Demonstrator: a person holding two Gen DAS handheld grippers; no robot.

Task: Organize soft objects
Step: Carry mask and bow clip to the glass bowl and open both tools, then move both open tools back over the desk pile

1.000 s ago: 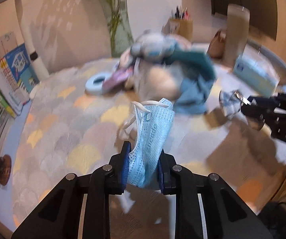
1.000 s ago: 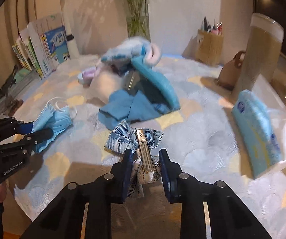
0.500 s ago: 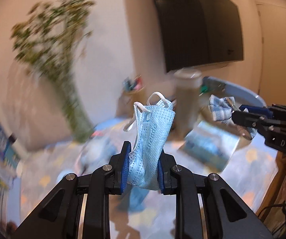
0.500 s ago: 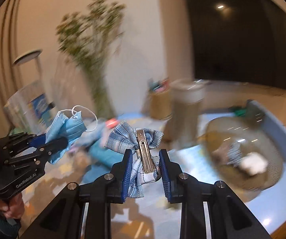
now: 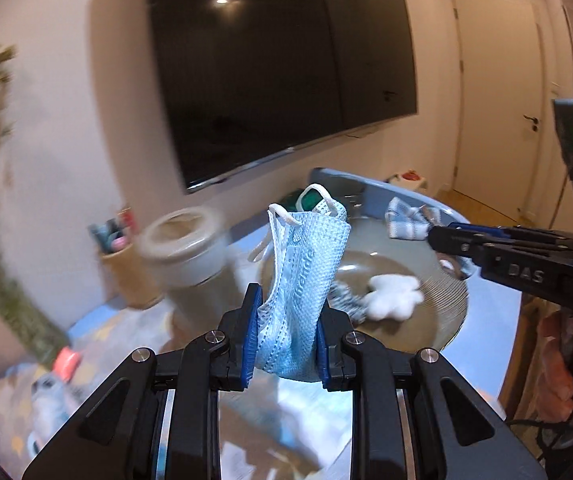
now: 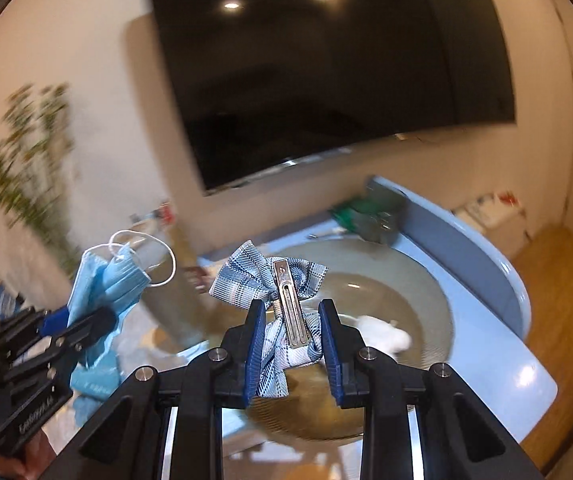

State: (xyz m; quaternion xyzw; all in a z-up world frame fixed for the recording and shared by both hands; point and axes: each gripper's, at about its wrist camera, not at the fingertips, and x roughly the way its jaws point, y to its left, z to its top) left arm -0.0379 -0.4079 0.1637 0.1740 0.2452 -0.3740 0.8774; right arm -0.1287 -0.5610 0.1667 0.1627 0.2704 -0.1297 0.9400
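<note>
My left gripper [image 5: 286, 328] is shut on a light blue face mask [image 5: 306, 276], which stands up between the pads; it also shows in the right wrist view [image 6: 106, 280]. My right gripper [image 6: 292, 338] is shut on a blue plaid bow hair clip [image 6: 274, 276] with a metal clasp, also seen in the left wrist view [image 5: 408, 222]. Both are held in the air near a round brown basket [image 6: 426, 292], which holds a white fluffy item [image 5: 392, 296] and a patterned piece.
A tall beige canister [image 5: 190, 264] and a pen holder [image 5: 118, 256] stand left of the basket. A large dark TV [image 5: 278, 68] hangs on the wall. The light blue table rim [image 6: 486, 252] curves behind the basket. A plant [image 6: 26, 148] is at left.
Both grippers have lifted off the patterned tablecloth and swung right, from the pile of soft things toward the round basket. Each keeps its item.
</note>
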